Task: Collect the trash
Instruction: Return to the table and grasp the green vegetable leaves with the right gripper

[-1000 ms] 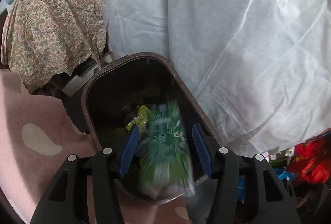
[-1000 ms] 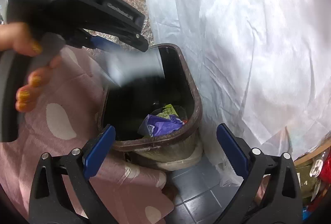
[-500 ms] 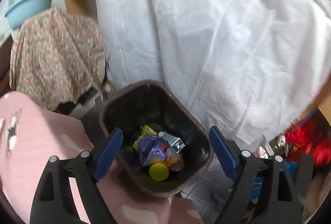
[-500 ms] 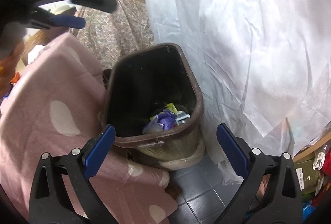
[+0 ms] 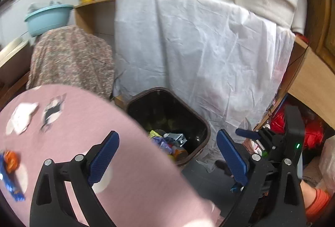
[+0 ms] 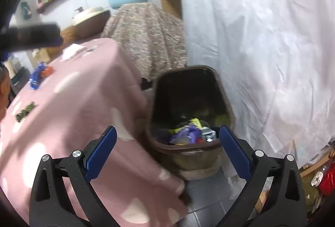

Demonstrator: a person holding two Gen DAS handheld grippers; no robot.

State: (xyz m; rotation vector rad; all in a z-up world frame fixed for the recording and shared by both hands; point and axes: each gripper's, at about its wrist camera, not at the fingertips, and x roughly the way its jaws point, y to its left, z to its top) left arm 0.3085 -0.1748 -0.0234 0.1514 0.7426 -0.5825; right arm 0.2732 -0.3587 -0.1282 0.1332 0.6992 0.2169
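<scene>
On the pink table (image 5: 88, 122), near its left edge, lie an orange and blue wrapper (image 5: 10, 166), a white crumpled tissue (image 5: 21, 118) and a black and white torn wrapper (image 5: 52, 111); in the right wrist view small green scraps (image 6: 25, 110) sit nearer the front. The left gripper (image 5: 167, 162) has just been opening; its fingers (image 5: 103, 156) stand wide apart with nothing between them. Past the table's right edge the dark brown trash bin (image 5: 201, 124) stands on the tiled floor, holding purple, yellow and silver wrappers (image 5: 175, 139). A white sheet (image 5: 199, 55) hangs just behind it. The right gripper (image 6: 167, 153) also stands wide, empty, with the bin beyond it.
</scene>
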